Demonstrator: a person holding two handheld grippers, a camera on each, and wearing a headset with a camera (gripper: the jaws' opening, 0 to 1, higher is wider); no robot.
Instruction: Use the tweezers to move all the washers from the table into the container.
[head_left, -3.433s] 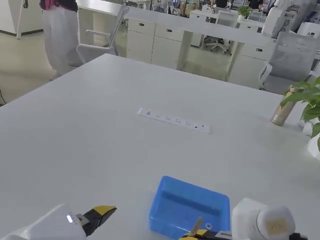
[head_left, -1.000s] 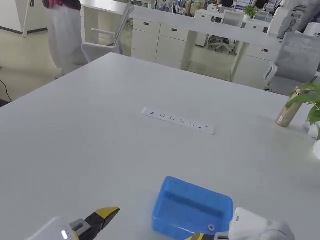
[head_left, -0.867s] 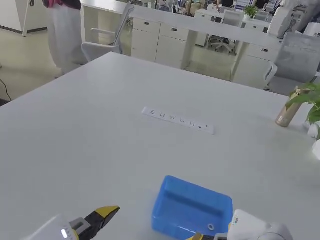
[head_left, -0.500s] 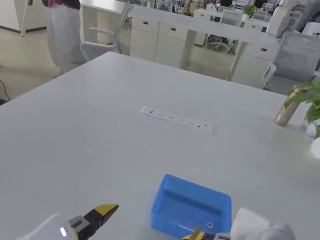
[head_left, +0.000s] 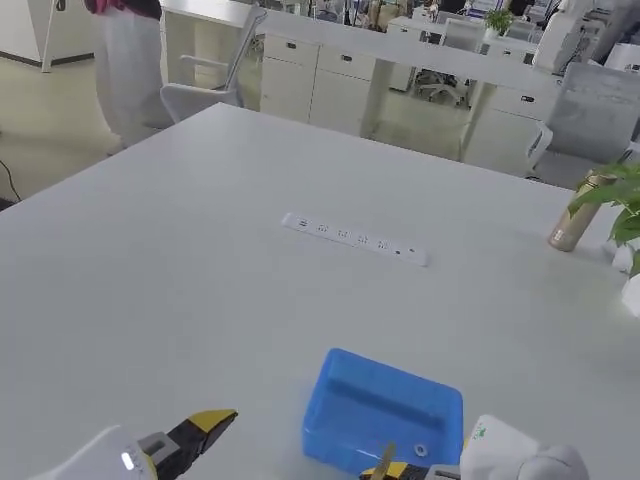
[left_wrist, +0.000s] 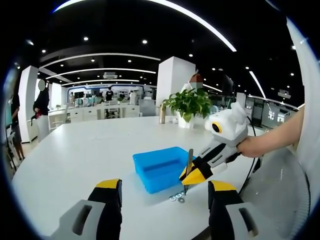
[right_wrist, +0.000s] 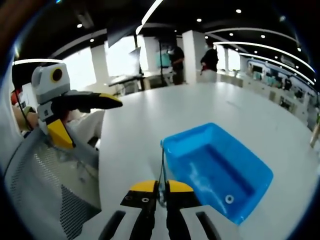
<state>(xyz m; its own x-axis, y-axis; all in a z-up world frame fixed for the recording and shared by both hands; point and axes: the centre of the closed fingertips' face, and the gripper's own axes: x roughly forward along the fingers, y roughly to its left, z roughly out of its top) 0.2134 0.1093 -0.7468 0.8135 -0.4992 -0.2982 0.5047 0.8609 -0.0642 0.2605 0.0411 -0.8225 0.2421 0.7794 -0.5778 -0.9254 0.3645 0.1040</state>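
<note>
White counter (head_left: 200, 260) in an open office: the right tongs (right_wrist: 161, 186) are clamped on the tweezers (right_wrist: 162, 157). The tweezer tips point down at a few washers (left_wrist: 176, 198) lying just beside the blue container (head_left: 325, 420), close to the counter's near edge. One washer (right_wrist: 229, 199) lies inside that container. The left tongs (left_wrist: 165, 186) stand apart, holding nothing, near the same edge.

Lower right of the frame: the right gripper (head_left: 398, 470) sits lower than 3.4 s ago, with less of its white body showing. Its tweezers (head_left: 386, 456), hidden 1.0 s ago, show again at the bottom edge, against the near wall of the container (head_left: 350, 400).
</note>
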